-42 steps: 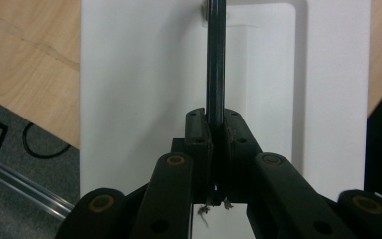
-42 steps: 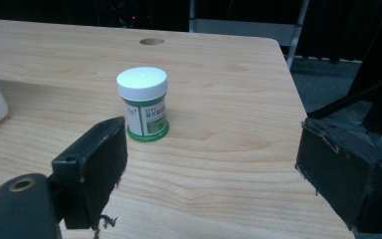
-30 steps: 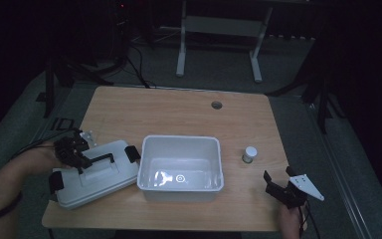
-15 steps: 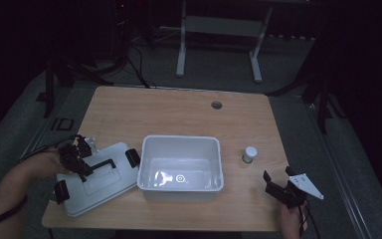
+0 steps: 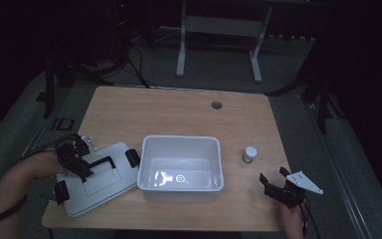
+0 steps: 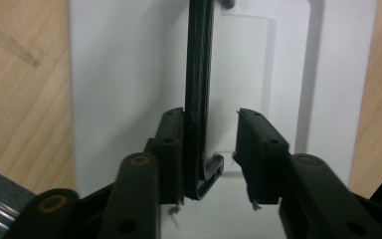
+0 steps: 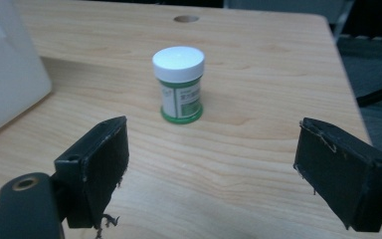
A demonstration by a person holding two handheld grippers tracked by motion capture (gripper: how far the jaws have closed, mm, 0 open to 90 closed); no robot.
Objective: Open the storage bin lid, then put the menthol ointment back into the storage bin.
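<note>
With the left gripper (image 6: 210, 154) just having let its fingers (image 6: 171, 144) spread off the black handle (image 6: 198, 99), the lid (image 5: 97, 178) looks set down: it lies flat on the surface (image 5: 179, 112), touching the left side of the open white bin (image 5: 180, 168). The handle stands between the fingers, against the left pad, with a clear gap to the right one, so it's not pinched. Narrow opening, not wide.

The right gripper (image 7: 211, 172) hovers low near the surface's front right corner, fingers wide and empty, pointed at the small green jar (image 7: 179, 84) with the white cap. The jar stands upright between the bin and the right edge, near that gripper but not between its fingers.

My read: the lid-off step is finishing and the jar is next. The left needs to lift clear of the handle without dragging the lid. The right needs to go forward, straddle the jar below the cap, close and carry it over the bin wall. The jar is light, so an off-centre squeeze may tip it.
</note>
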